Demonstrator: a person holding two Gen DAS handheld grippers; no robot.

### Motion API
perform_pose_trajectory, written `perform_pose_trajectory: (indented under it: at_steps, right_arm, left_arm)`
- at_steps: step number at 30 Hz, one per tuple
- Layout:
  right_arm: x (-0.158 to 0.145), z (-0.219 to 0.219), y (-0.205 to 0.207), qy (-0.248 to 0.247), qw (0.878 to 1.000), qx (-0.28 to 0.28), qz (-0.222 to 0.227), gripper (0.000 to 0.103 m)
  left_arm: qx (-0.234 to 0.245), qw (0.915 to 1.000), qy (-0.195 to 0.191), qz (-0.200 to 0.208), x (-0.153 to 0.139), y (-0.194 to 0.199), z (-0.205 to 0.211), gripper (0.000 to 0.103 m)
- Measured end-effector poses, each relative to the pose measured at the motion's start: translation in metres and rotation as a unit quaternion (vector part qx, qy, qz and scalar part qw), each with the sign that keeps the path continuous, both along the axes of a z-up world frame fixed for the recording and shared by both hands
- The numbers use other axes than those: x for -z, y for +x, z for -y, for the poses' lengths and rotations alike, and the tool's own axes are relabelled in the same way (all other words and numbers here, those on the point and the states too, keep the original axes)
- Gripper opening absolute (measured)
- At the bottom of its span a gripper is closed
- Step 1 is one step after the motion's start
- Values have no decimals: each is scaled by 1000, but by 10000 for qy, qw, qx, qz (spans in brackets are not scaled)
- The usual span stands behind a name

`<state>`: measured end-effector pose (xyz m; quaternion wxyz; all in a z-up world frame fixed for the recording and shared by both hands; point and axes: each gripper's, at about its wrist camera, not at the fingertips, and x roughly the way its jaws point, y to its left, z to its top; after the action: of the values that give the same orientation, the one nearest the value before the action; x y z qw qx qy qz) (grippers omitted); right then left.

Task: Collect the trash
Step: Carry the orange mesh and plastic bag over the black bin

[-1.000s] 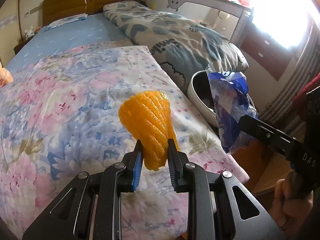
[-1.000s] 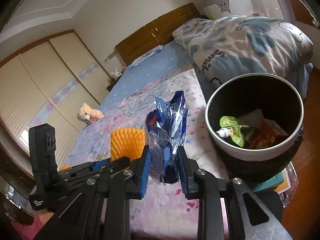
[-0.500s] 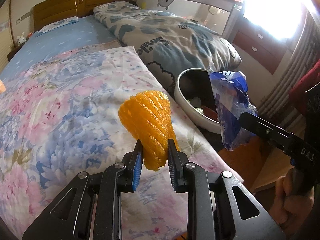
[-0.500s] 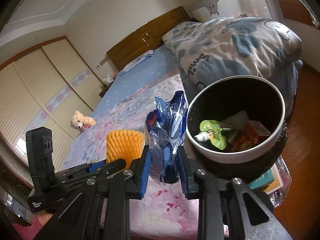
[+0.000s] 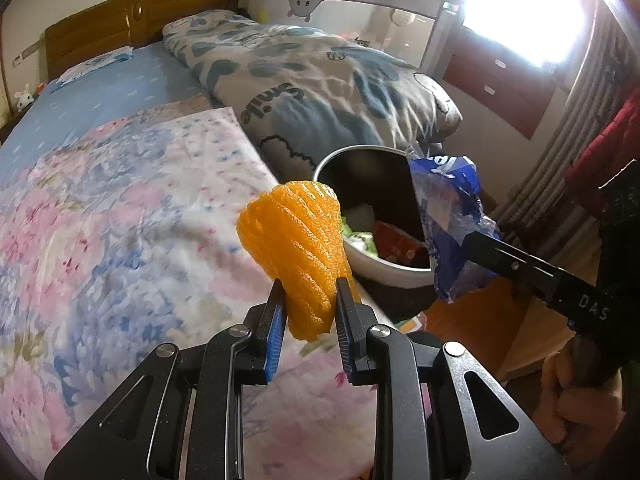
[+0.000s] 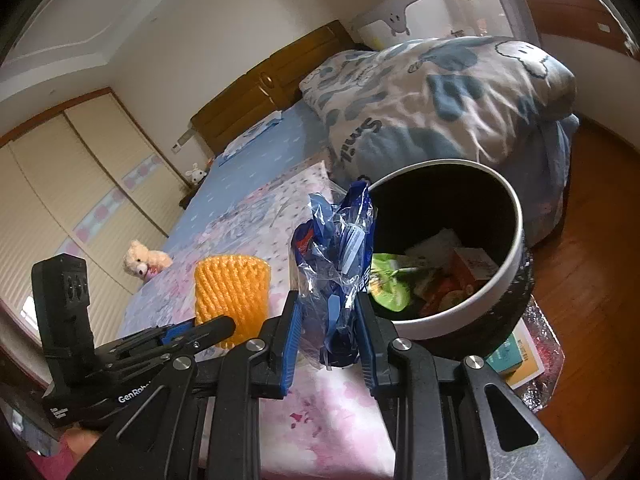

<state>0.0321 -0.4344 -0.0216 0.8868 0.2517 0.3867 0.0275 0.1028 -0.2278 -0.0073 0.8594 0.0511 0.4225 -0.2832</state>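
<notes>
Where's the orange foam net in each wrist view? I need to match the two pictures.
Left wrist: orange foam net at centre, clamped in the left gripper.
Right wrist: it sits lower left, left of the blue wrapper.
Shared landmark: the trash bin beside the bed.

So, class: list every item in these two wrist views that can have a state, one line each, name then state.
left gripper: shut on orange foam net
orange foam net: held up, above the bed
right gripper: shut on blue plastic wrapper
blue plastic wrapper: crumpled, held beside the bin
trash bin: open, partly filled with trash
bed: covered by floral sheet
</notes>
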Motion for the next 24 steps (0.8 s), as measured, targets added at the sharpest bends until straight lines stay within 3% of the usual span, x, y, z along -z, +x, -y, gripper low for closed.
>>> perform_pose_trajectory:
  at_steps: [24]
  right_arm:
    - [-5,47,9,-60,9994,352,30,26]
  left_arm:
    - [350,9993,42,83,-10,8,58,22]
